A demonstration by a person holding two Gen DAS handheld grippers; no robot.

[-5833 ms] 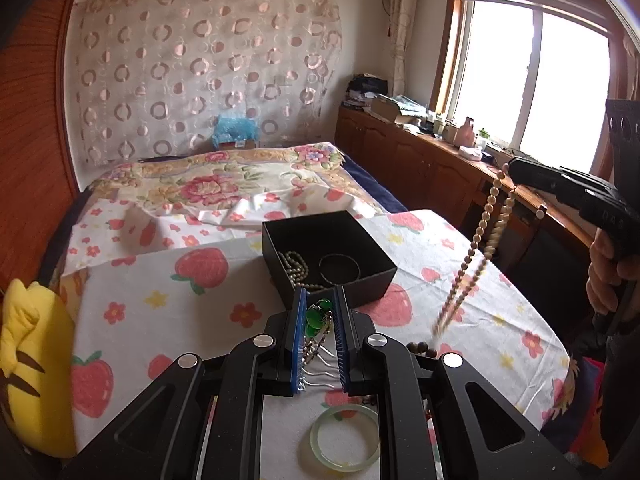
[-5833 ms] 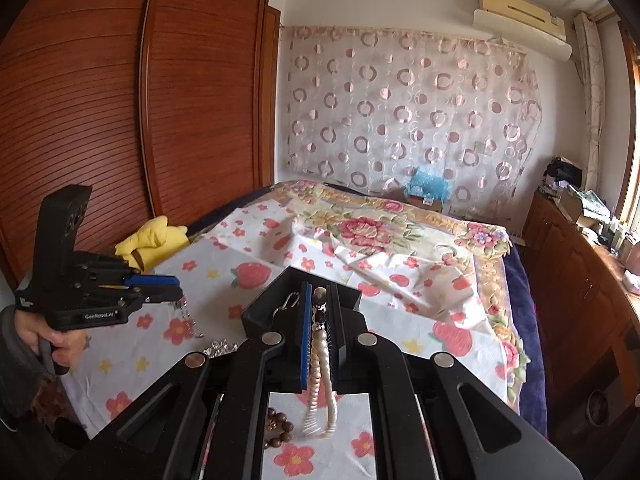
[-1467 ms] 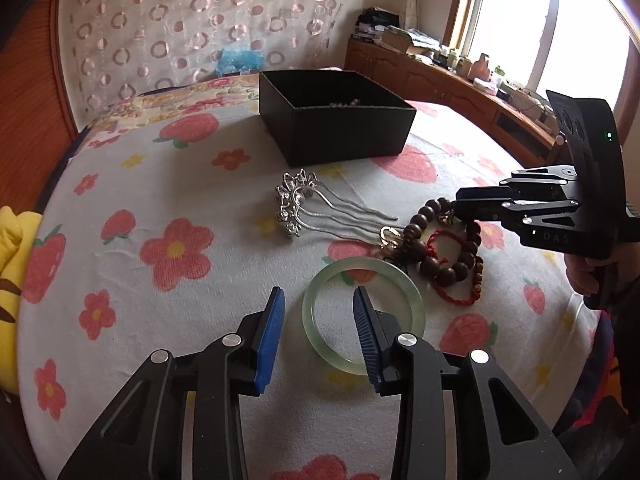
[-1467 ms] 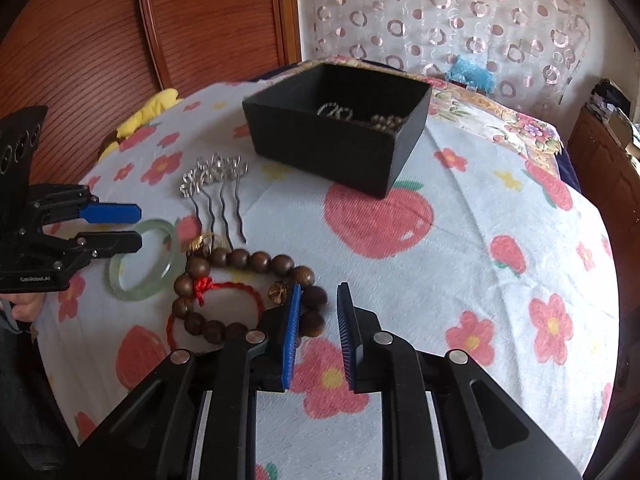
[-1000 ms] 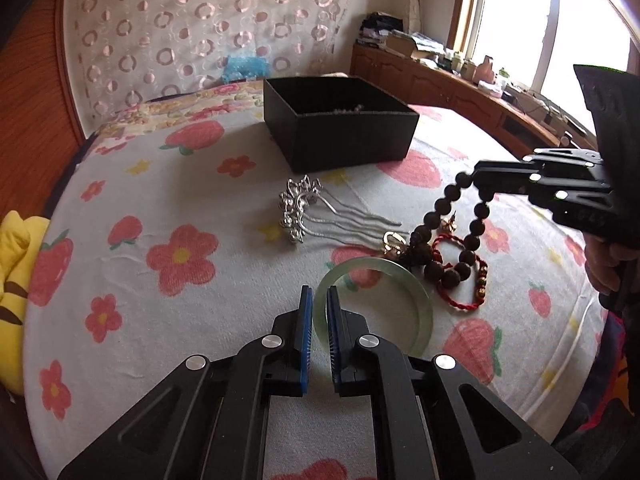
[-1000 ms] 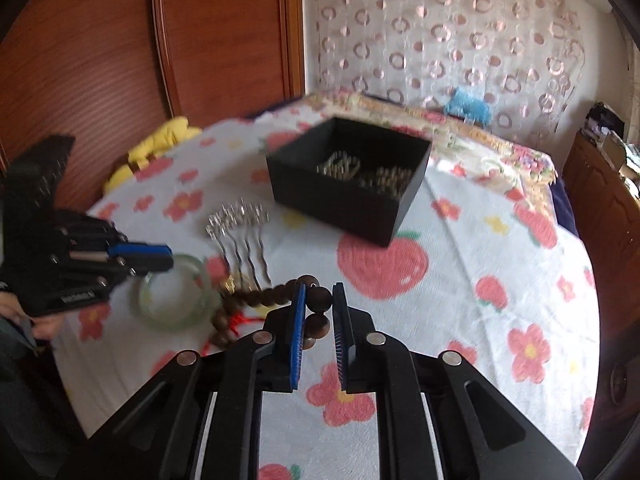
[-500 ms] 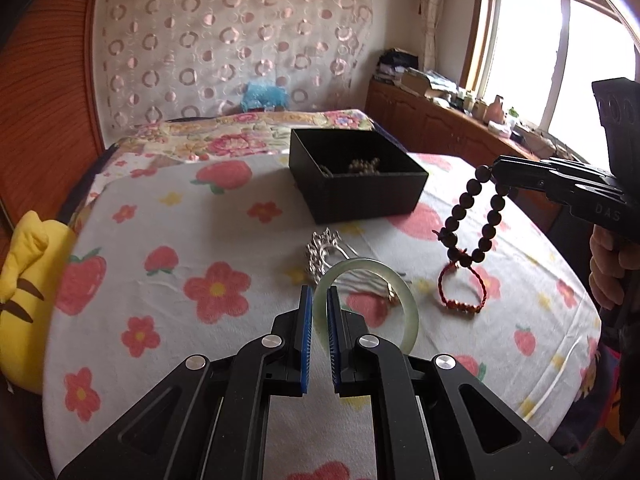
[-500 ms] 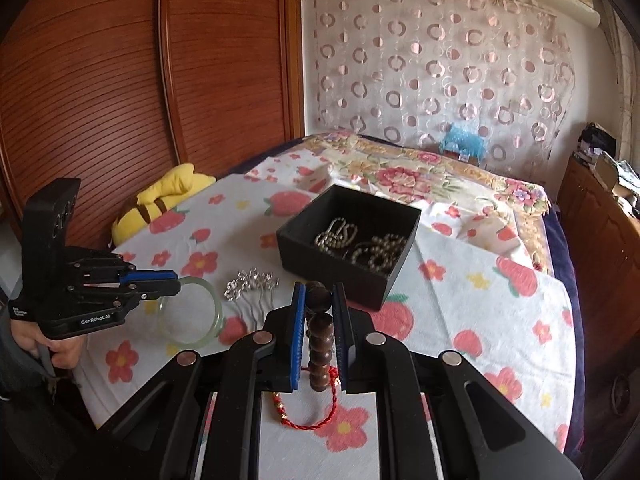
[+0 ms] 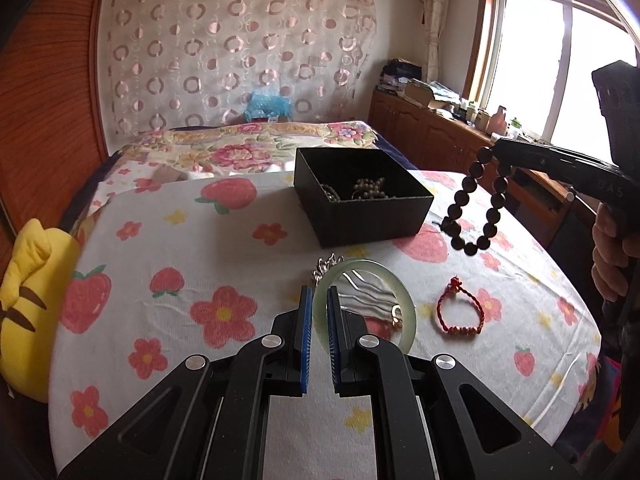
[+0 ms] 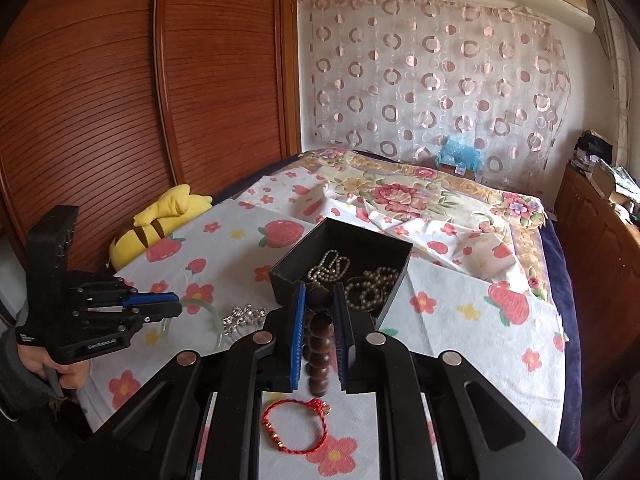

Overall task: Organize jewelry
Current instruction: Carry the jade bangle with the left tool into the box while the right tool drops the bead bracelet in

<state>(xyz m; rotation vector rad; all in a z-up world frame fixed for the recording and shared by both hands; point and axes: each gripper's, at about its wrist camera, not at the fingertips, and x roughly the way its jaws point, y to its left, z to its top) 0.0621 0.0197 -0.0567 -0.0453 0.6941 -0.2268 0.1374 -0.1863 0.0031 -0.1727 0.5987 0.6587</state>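
Note:
My left gripper is shut on the rim of a pale green jade bangle, which it holds above the flowered cloth. My right gripper is shut on a dark wooden bead bracelet that hangs down from its pads; in the left wrist view that bracelet dangles to the right of the black box. The open black box holds pearl strands and a dark ring. Silver hairpins and a red cord bracelet lie on the cloth in front of the box.
A yellow plush toy lies at the table's left edge. A bed with a floral cover stands behind the table, wooden cabinets run along the window wall, and a wooden wardrobe stands to the left.
Both grippers closed on their pieces and rose: the left lifted the jade bangle off the cloth, the right pulled the wooden bead bracelet up, leaving the red cord bracelet and hairpins behind.

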